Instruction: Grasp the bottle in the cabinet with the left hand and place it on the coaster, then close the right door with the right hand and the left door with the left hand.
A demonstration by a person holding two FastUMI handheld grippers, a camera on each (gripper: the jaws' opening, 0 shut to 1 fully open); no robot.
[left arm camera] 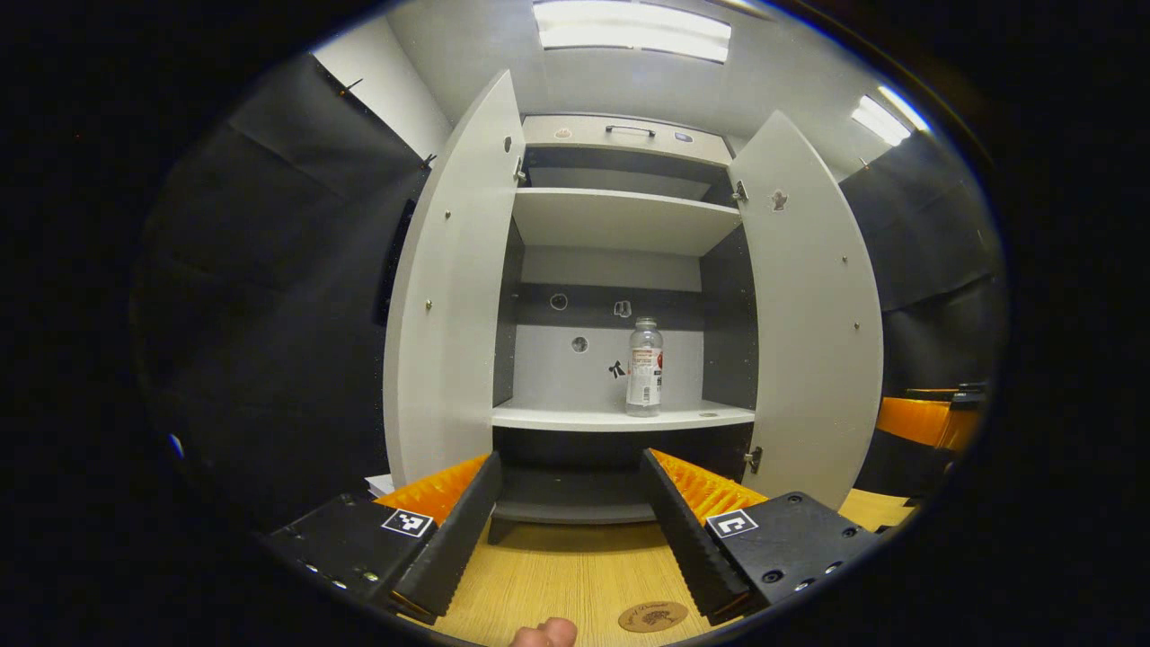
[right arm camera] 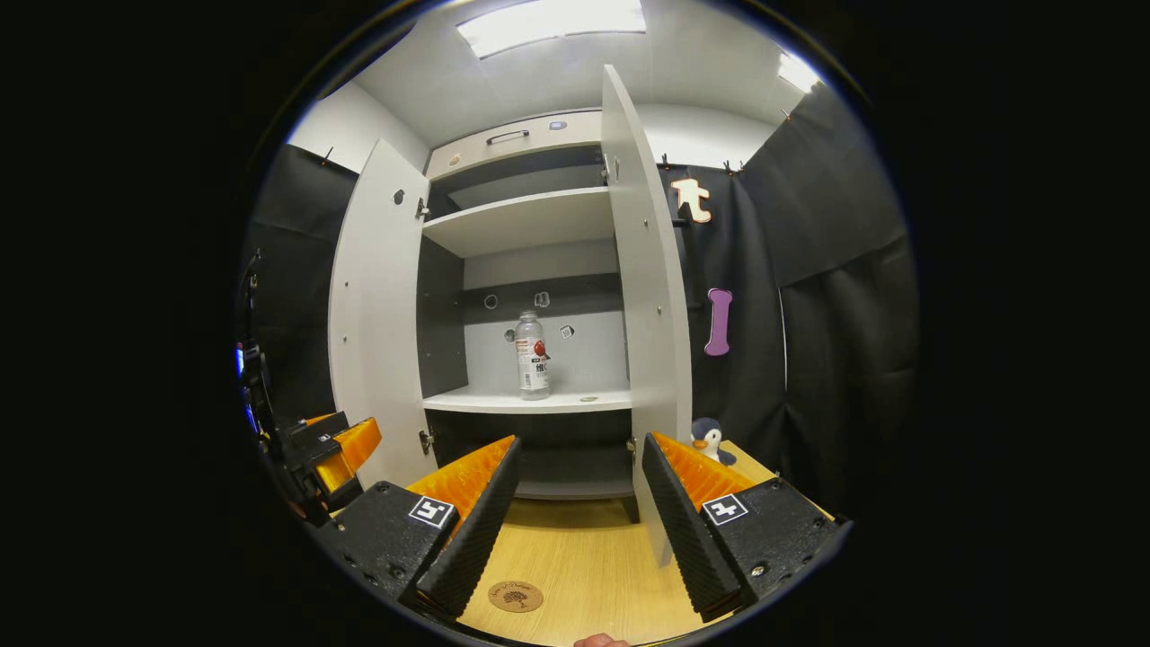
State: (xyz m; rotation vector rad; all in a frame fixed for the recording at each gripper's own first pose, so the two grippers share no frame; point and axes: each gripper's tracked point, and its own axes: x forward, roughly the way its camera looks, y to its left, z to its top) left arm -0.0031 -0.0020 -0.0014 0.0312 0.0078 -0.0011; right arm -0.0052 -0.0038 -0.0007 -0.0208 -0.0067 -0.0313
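Left claw: I see its jaws spread wide with nothing between them, hanging above the table, short of the cabinet.
Right claw: also spread wide and empty, low over the table.
Bottle: upright on the cabinet shelf, ahead of my left claw and slightly right of its centre line, well apart from it.
Coaster: flat on the table, just under my left claw's right finger.
Doors: left door and right door both stand open.
Risk: the bottle looks tall and light; I judge an off-centre approach could tip it, and the open doors flank my way in.
Hidden: the coaster's near edge is cut off; the bottle's fill level is unclear.
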